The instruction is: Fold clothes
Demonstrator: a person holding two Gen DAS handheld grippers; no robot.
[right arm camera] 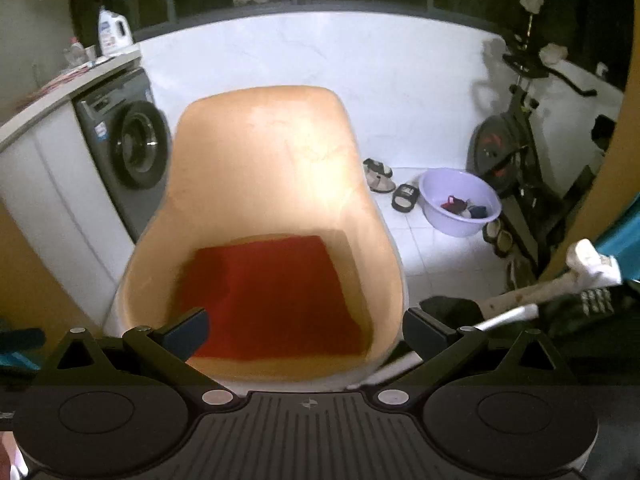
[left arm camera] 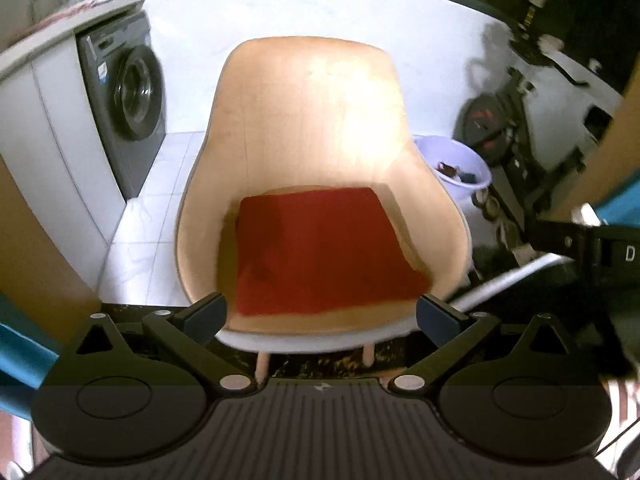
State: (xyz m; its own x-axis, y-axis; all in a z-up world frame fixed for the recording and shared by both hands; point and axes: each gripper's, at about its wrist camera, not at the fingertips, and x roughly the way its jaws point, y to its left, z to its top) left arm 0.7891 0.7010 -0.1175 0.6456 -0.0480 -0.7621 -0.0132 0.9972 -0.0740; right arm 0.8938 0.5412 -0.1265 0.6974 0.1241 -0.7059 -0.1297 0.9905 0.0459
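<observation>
A folded red garment (left arm camera: 320, 252) lies flat on the seat of a tan shell chair (left arm camera: 312, 112) as the left gripper (left arm camera: 322, 316) and right gripper (right arm camera: 306, 332) hover wide open and empty, the fold apparently finished and another garment likely needed next.

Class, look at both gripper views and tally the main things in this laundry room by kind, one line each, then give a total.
Chair: 1
Red folded cloth: 1
Washing machine: 1
Lilac basin: 1
Exercise bike: 1
Detergent jug: 1
Total: 6
</observation>
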